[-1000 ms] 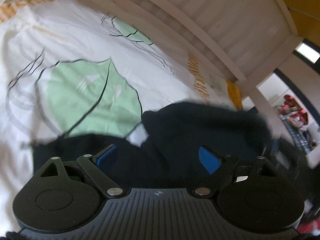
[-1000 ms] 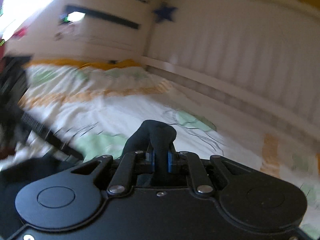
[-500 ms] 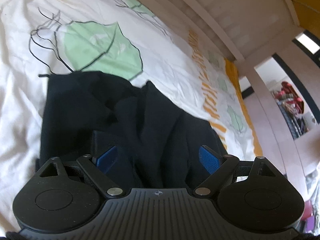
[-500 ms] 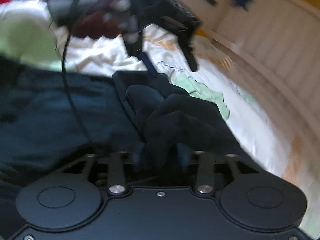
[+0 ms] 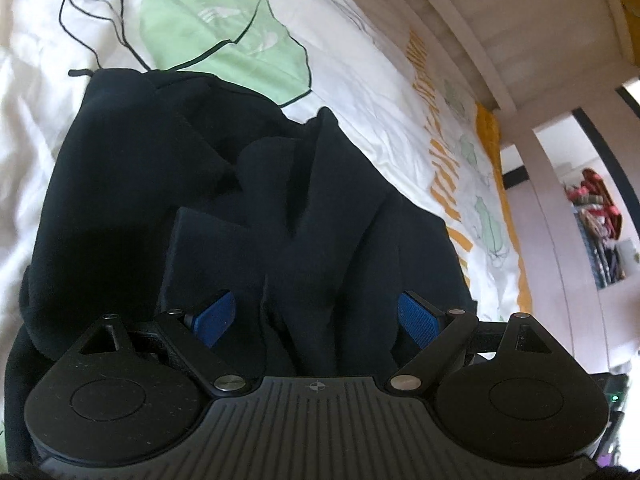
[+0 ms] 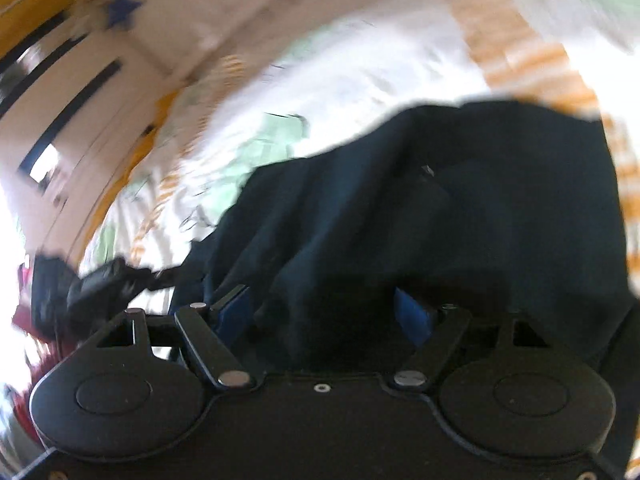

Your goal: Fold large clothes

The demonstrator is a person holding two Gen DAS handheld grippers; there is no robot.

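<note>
A dark navy garment (image 5: 280,184) lies bunched in soft folds on a white bed cover (image 5: 40,80) printed with green leaves. My left gripper (image 5: 316,316) hovers just above its near part, open, with both blue pads (image 5: 216,316) wide apart and clear of the cloth. The right wrist view is blurred and strongly rolled. It shows the same garment (image 6: 440,200) filling the middle. My right gripper (image 6: 324,314) has its jaws opening. Loose cloth bulges between its blue pads (image 6: 412,316), and neither pad presses on it.
A white slatted bed rail (image 5: 500,20) runs along the far side of the bed. The cover's orange-striped edge (image 5: 444,168) lies beside it. A doorway with colourful clutter (image 5: 596,216) is at the right. A blurred dark object (image 6: 92,284) sits at the left of the right wrist view.
My right gripper was shut on a fold of the garment and has let it go, its jaws spreading while the hand rolled and dropped. My left gripper sank closer over the garment.
</note>
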